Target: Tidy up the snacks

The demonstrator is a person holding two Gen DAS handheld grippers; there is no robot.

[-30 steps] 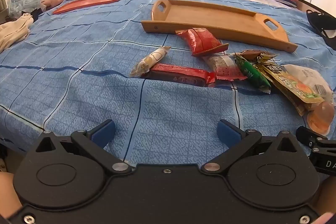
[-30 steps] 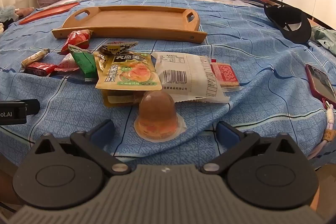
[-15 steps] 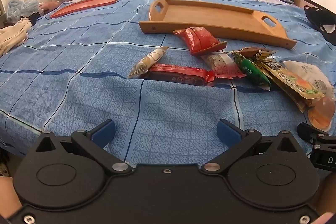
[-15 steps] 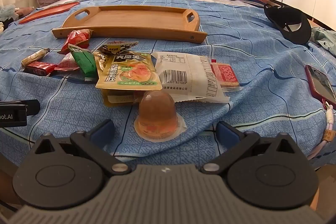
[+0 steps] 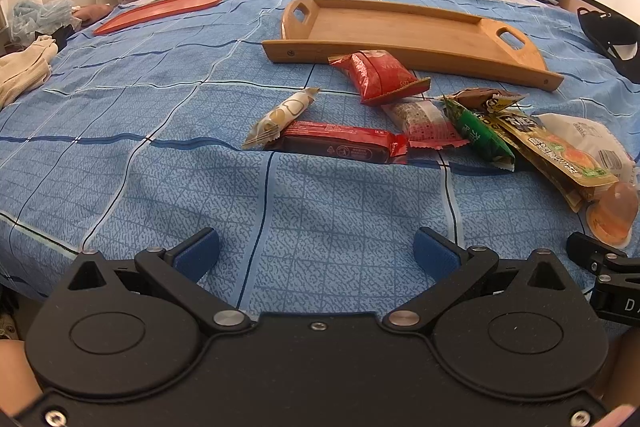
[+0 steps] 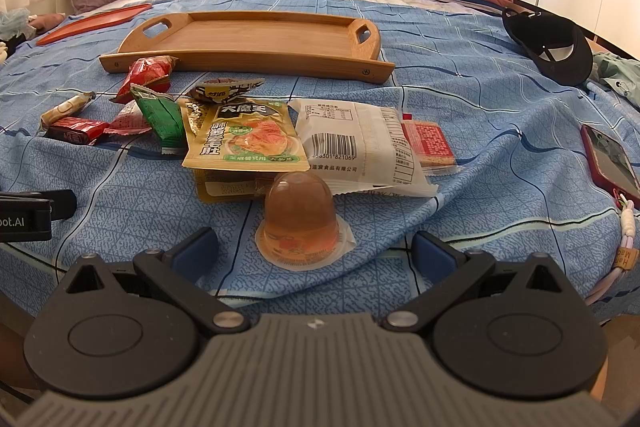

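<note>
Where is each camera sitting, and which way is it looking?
Left wrist: sits on the left gripper, low over the bed's near edge, looking across the snacks toward the wooden tray; its open blue fingers show.
Right wrist: sits on the right gripper, facing the same way, with the jelly cup right ahead; its open fingers show.
Both see the tray, the green packet and the jelly cup.

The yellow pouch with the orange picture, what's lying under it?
Under the yellow pouch a second yellowish packet sticks out at the near edge, on the blue bedspread. The jelly cup stands in front. Most of that packet is covered, so its label cannot be read.
</note>
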